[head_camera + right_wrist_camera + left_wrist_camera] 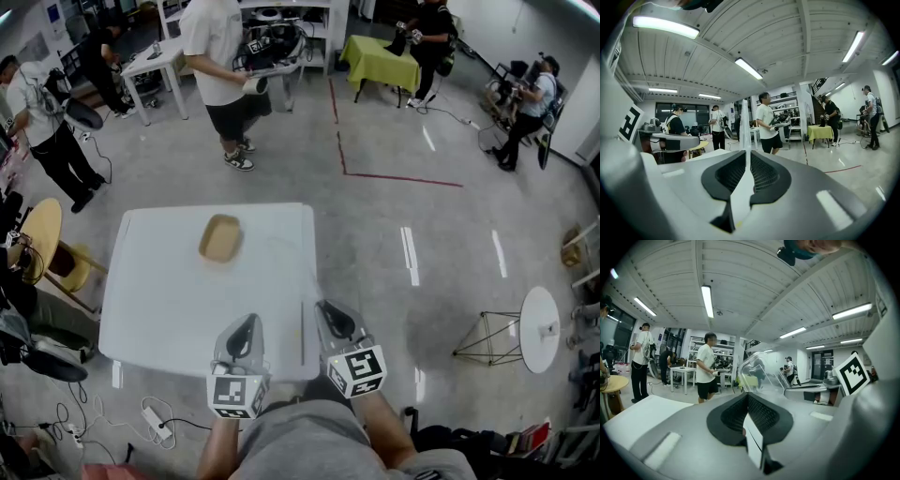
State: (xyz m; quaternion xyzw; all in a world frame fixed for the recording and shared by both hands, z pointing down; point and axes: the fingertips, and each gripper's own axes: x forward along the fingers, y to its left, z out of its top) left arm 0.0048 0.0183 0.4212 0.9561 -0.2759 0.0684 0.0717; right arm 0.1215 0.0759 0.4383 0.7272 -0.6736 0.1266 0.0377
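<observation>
Both grippers hover over the near edge of a white table (pixel 169 291). My left gripper (pixel 246 323) (pixel 750 413) is shut on a thin white rim, and a clear plastic container (pixel 759 373) bulges up just beyond its jaws. My right gripper (pixel 333 311) (pixel 746 173) is shut on a thin clear plastic sheet (pixel 744 122) that stands edge-on; I cannot tell whether it belongs to the same container. In the head view the clear plastic is barely visible between the grippers. A tan shallow tray (pixel 221 238) lies farther back on the table, apart from both grippers.
A person in a white shirt (pixel 220 56) stands beyond the table's far edge. A round yellow table (pixel 42 234) is at the left, a green-covered table (pixel 380 58) far back, a small round white table (pixel 541 328) at the right. A power strip (pixel 155 419) lies on the floor.
</observation>
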